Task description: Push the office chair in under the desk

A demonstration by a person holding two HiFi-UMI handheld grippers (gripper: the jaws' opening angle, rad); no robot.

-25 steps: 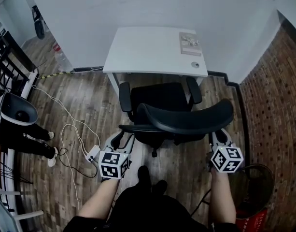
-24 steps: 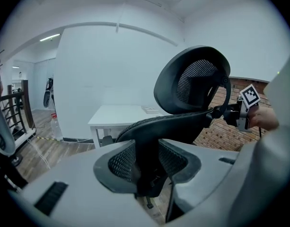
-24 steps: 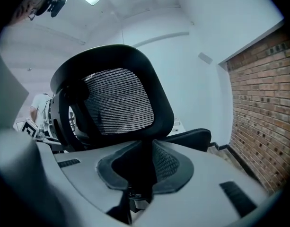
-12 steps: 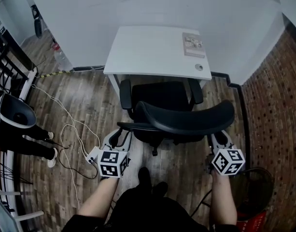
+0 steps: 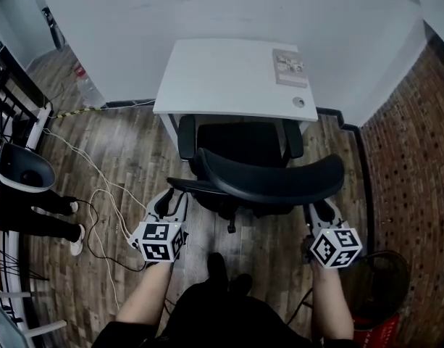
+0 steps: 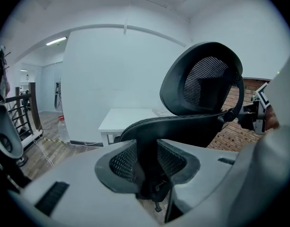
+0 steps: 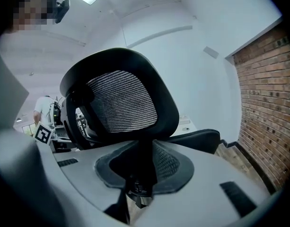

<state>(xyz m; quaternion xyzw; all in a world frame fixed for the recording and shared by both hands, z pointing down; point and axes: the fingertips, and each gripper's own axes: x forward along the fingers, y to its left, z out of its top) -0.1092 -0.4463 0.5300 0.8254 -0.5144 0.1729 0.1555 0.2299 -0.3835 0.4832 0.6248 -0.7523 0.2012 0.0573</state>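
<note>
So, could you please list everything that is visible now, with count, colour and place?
desk: one, white, against the far wall
office chair: one, black, in front of the desk
printed sheet: one, pale, desk's right part
small round thing: one, grey, desk's right front corner
cables: several, white, floor at left
another person's legs: dark trousers, far left
left tool: one, grey, jaws just been closing, chair back's left edge between them
right tool: one, grey, jaws just been closing, chair back's right edge between them
</note>
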